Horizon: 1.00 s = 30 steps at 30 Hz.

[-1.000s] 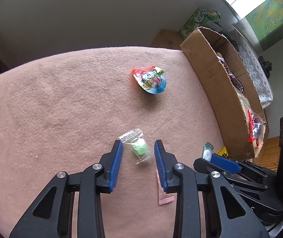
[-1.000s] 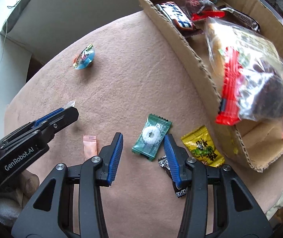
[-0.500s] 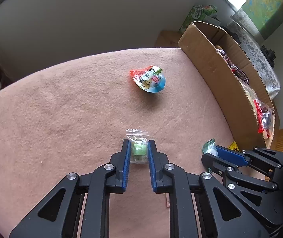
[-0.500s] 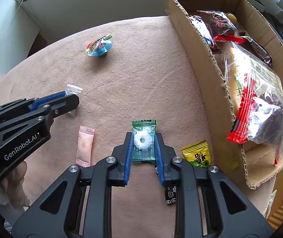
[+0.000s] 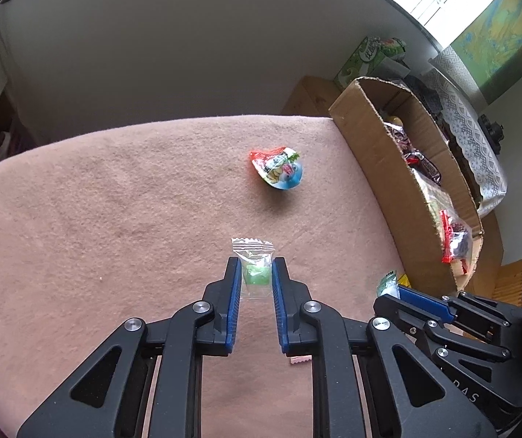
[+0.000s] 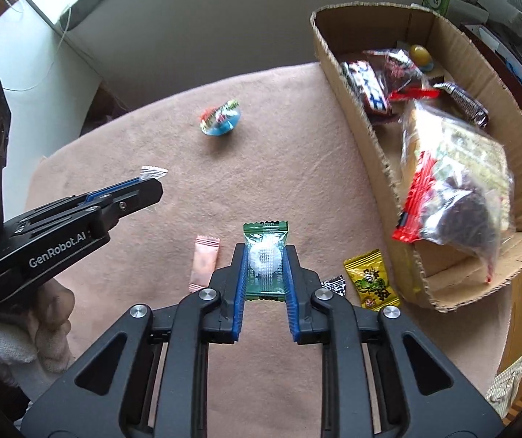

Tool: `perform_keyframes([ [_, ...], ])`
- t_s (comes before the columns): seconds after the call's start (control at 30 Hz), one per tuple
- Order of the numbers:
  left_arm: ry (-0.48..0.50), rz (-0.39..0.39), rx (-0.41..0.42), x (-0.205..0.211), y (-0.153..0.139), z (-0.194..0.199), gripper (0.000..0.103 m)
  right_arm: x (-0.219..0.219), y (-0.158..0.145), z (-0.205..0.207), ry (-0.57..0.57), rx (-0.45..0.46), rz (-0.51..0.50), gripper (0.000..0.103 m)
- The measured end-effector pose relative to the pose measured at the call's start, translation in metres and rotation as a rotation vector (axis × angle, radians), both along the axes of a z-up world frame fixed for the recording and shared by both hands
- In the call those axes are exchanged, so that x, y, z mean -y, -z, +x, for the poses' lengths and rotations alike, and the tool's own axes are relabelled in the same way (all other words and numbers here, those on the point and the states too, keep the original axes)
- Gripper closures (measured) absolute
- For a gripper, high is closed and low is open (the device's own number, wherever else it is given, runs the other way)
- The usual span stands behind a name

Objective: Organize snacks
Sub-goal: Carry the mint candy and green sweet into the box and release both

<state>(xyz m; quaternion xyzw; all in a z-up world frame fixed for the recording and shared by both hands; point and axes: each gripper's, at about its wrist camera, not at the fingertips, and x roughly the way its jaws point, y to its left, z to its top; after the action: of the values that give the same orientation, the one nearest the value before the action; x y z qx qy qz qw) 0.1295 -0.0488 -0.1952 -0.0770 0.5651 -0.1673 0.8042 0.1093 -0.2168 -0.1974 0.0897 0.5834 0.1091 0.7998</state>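
Pink cloth [image 5: 114, 197], cardboard box [image 6: 377, 138] at right, L tool [image 5: 256, 273] clamped on clear candy [image 5: 255, 266], R tool [image 6: 265, 261] clamped on green mint [image 6: 265, 259].

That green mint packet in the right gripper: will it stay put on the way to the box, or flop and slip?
The green mint packet probably stays put: the right gripper clamps across the hard round mint, not just film. Its crimped ends stick out unsupported and may flutter, but it looks light. The glossy wrapper could slip if the grip eases before the cardboard box.
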Motion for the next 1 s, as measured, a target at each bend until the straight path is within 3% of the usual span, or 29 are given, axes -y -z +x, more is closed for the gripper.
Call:
perform_keyframes([
  [0.23,0.018,-0.04,0.038,0.013,-0.023,0.003,0.088,0.021,-0.042,-0.013,0.024,0.074,0.016,0.084],
  [0.53,0.079,-0.083,0.075,0.06,-0.042,0.017,0.088,0.07,-0.075,0.007,0.083,0.151,-0.014,0.084],
  [1.0,0.158,-0.104,0.106,0.126,-0.049,0.044,0.088,0.122,-0.074,0.045,0.109,0.185,-0.085,0.084],
])
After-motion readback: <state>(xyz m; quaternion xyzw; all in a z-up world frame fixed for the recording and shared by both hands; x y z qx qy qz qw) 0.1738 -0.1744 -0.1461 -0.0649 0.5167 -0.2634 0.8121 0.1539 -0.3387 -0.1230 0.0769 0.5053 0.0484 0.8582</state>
